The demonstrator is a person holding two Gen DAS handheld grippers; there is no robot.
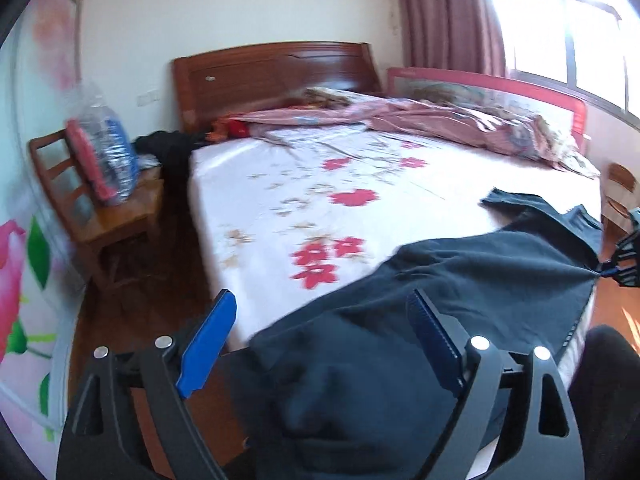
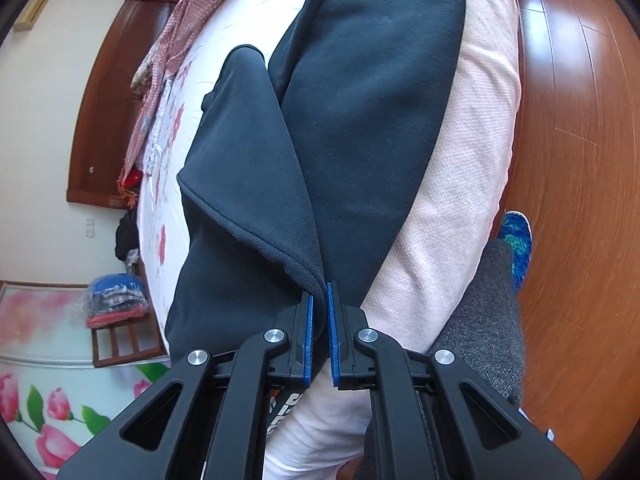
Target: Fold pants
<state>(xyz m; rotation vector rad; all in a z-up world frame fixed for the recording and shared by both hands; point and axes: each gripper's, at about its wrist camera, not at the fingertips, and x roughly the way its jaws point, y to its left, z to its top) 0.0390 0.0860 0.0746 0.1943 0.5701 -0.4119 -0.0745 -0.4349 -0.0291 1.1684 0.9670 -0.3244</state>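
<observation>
Your left gripper [image 1: 320,340] stands wide apart over the dark pants [image 1: 460,280] (nothing pinched), while your right gripper [image 2: 320,300] clamps their edge; they lie across the bed [image 1: 280,200].

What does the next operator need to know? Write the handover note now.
Left gripper: open, holding nothing, with the pants under it.
Right gripper: shut on the pants' edge at the near side of the bed.
Pants: spread dark across the bed's near end, one flap turned over; cloth bunched near the left gripper.
Done: laid out, first fold begun.
Left: smooth the bunch, finish folding, release.
</observation>
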